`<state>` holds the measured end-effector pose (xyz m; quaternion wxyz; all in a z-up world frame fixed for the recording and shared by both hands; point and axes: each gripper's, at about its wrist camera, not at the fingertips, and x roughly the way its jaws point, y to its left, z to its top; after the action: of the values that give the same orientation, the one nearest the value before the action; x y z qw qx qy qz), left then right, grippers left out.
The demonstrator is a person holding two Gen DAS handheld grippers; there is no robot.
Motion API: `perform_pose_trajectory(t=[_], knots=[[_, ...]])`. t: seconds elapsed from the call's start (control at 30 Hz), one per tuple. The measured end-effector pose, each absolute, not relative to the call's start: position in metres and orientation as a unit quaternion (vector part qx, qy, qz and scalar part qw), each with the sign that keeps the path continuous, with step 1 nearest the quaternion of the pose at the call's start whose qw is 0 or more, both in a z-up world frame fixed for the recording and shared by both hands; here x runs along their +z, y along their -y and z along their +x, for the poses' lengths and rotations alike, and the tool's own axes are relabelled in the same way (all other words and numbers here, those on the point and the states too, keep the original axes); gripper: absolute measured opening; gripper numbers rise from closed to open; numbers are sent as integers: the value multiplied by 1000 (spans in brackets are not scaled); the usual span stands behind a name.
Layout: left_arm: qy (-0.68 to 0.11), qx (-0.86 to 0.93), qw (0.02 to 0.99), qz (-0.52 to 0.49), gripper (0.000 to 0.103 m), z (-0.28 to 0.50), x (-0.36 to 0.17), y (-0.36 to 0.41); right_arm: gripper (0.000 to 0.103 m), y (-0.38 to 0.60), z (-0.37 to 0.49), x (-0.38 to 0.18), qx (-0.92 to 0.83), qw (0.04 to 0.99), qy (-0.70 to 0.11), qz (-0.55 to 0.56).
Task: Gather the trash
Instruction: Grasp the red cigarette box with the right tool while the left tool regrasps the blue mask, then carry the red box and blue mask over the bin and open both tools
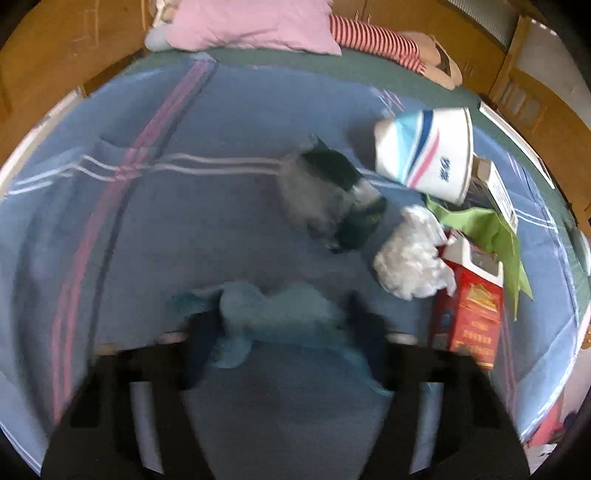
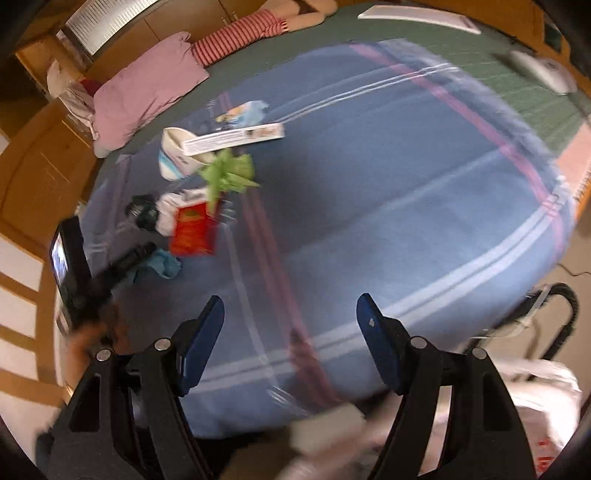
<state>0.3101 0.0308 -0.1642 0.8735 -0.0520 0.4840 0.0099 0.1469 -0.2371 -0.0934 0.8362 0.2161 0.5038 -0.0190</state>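
A bed covered by a blue blanket (image 1: 229, 229) with pink and white stripes carries a small heap of rubbish. In the left wrist view the left gripper (image 1: 284, 325) points down at the blanket, and a crumpled teal scrap (image 1: 280, 314) sits between its dark fingers. The picture is smeared by motion, so I cannot tell whether the pads actually press on the scrap; the jaws stand fairly narrow around it.

Beyond the scrap, toward the head of the bed, lies a crushed dark plastic bottle (image 1: 332, 195). Just beside it is a white crumpled wad (image 1: 413, 254), touching a red carton (image 1: 469, 306). A green paper scrap (image 1: 491, 229) rests over the carton's top, and a white paper cup (image 1: 424, 155) with blue and pink stripes lies tipped on its side behind them. A long white box (image 1: 498, 192) lies next to the cup.

A pink pillow (image 1: 255, 24) sits at the head of the bed.

In the right wrist view the right gripper (image 2: 291, 336) hangs over the near edge of the blanket, well apart from the heap. Its blue pads (image 2: 203, 339) stand wide apart with nothing between them. A white bag (image 2: 543, 410) shows at the lower right corner of this view.
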Motion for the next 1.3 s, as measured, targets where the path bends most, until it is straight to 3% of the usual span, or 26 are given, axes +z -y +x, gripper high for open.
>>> perform_pose_trajectory(t=[0.07, 0.27, 0.47, 0.57, 0.9, 1.3], knots=[[-484, 10, 872, -74, 38, 307, -162, -42, 73, 219, 170, -95, -13, 841, -500, 206], [-444, 74, 886, -115, 38, 268, -127, -77, 73, 163, 243, -116, 3, 840, -514, 171], [-374, 116, 918, -63, 38, 216, -90, -82, 73, 116, 288, -151, -35, 833, -545, 89], [-367, 121, 922, -38, 38, 205, -87, -78, 57, 109, 284, -155, -46, 836, -542, 65], [-356, 73, 931, -23, 38, 179, -84, -56, 56, 116, 209, -128, 32, 839, -542, 22], [-450, 7, 891, -60, 38, 156, -124, -38, 57, 139, 165, -133, 40, 825, -564, 2]])
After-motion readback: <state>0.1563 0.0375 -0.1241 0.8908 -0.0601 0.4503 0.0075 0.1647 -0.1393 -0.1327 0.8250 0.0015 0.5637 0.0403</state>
